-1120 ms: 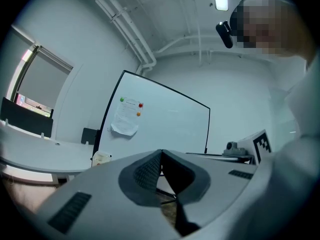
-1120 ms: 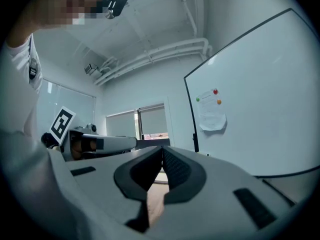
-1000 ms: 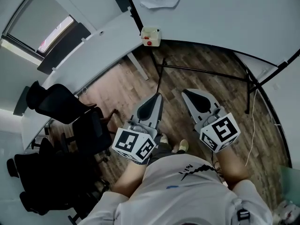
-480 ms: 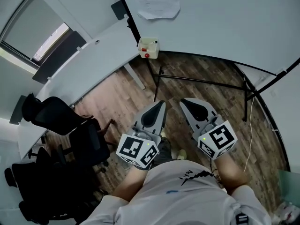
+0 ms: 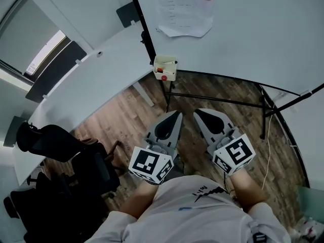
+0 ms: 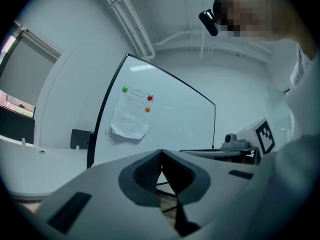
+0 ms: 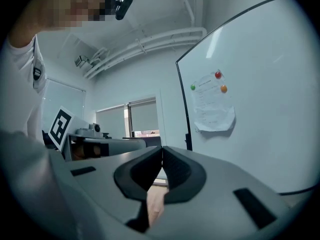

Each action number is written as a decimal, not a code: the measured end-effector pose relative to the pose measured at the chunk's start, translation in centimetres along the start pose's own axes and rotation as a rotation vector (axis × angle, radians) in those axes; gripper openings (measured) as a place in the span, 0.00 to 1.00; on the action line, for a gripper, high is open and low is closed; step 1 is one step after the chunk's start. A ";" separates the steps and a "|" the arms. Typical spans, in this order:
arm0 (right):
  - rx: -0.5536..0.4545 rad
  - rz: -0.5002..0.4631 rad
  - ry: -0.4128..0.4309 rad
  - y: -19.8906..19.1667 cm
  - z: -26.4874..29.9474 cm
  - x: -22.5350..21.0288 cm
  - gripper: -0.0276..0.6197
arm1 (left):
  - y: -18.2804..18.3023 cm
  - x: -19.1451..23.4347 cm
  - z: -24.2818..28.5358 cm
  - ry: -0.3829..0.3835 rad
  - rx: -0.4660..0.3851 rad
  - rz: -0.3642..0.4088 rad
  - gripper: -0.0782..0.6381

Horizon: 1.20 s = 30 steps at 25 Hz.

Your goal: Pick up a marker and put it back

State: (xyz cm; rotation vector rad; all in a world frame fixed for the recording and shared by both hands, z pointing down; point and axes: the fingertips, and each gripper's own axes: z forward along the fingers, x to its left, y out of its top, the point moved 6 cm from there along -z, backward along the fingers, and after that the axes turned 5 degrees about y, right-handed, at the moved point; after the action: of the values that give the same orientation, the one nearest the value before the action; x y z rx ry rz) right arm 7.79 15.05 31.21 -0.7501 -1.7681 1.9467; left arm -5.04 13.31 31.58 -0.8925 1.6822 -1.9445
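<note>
A small white holder [image 5: 165, 67] with red items in it hangs at the whiteboard's [image 5: 253, 29] lower left corner; no single marker can be made out. My left gripper [image 5: 176, 115] and right gripper [image 5: 197, 112] are held side by side in front of the body, above the wooden floor and short of the board. Both are shut with nothing between the jaws. In the left gripper view the left gripper [image 6: 161, 152] points at the whiteboard [image 6: 175, 119]. In the right gripper view the right gripper [image 7: 163, 149] has the whiteboard [image 7: 260, 99] to its right.
A paper sheet [image 5: 185, 11] is pinned to the board with coloured magnets [image 7: 218, 75]. The board's black stand legs [image 5: 217, 99] cross the floor ahead. A long white desk [image 5: 86, 75] runs to the left, with black office chairs [image 5: 55, 143] beside it. A cable [image 5: 270, 148] trails at the right.
The head view has tilted up toward the whiteboard, so the holder and paper sit lower and larger in the frame. Both grippers stay shut and have drawn slightly closer together.
</note>
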 end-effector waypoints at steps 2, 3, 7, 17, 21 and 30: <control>0.004 -0.003 -0.010 0.4 2.5 -0.7 0.06 | 0.5 2.2 1.3 -0.016 0.001 0.008 0.12; 0.006 -0.004 -0.015 0.5 3.7 -1.1 0.06 | 0.7 3.2 1.9 -0.024 0.000 0.012 0.12; 0.017 -0.007 -0.040 0.6 7.9 -2.2 0.06 | 1.5 7.1 3.9 -0.052 0.001 0.019 0.12; 0.064 -0.007 -0.081 -0.3 13.3 -6.1 0.06 | 0.7 12.6 8.8 -0.074 0.019 0.005 0.12; 0.073 0.010 -0.067 -1.4 15.2 -9.0 0.06 | -0.2 14.5 11.4 -0.048 0.032 0.000 0.12; 0.130 -0.009 0.056 -2.9 21.2 -15.7 0.07 | -1.1 18.4 17.2 0.065 0.061 0.007 0.12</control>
State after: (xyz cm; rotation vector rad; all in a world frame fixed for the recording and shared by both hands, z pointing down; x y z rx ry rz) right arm 6.45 -10.78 37.07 -0.7436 -1.5929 1.9929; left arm -5.87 -11.19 37.36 -0.8079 1.6501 -2.0287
